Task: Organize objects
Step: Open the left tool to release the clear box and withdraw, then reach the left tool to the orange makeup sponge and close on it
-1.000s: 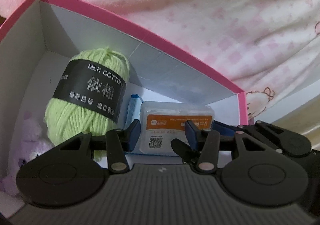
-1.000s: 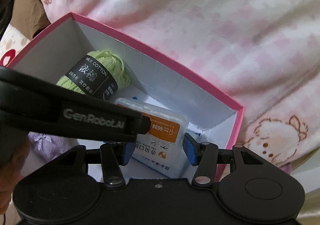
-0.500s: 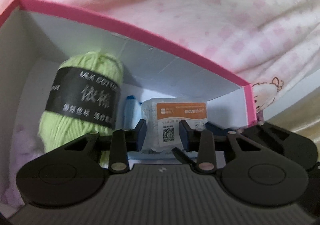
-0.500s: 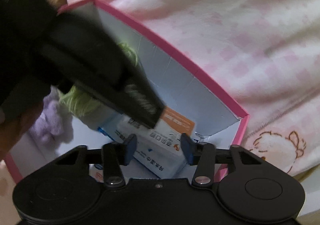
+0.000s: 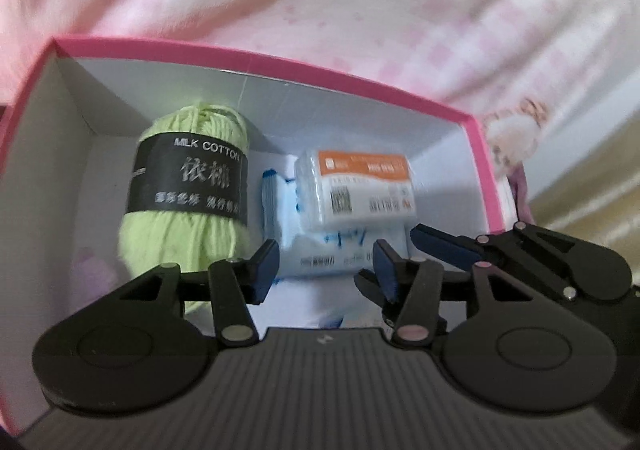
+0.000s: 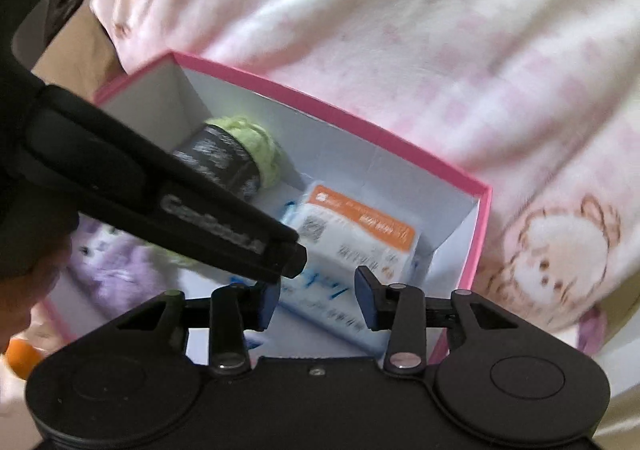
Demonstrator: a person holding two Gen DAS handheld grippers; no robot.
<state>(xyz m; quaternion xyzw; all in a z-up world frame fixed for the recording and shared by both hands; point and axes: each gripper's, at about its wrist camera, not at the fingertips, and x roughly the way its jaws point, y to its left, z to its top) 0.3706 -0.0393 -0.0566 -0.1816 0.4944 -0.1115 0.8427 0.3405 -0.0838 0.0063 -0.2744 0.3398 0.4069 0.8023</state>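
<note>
A pink box (image 5: 360, 83) with white inner walls holds a green yarn ball (image 5: 192, 209) with a black label, a blue-and-white pack (image 5: 320, 246), and an orange-labelled pack (image 5: 356, 185) lying on that pack. My left gripper (image 5: 325, 270) hovers over the blue-and-white pack, jaws opening, pads clear of it. My right gripper (image 6: 317, 300) hangs above the same packs (image 6: 360, 234), jaws also opening, gripping nothing. The left gripper's body (image 6: 160, 189) crosses the right wrist view and hides part of the yarn (image 6: 248, 141).
A purple plush toy (image 6: 116, 270) lies in the box's near left corner. The box rests on a pink checked blanket (image 6: 440, 29) with a bear print (image 6: 560, 250). A small orange object (image 6: 16, 358) lies outside the box at the lower left.
Both grippers narrowed their jaws half a second ago and have widened again. The left gripper has drawn back and rolled, showing more of the box. The right gripper has shifted sideways.
</note>
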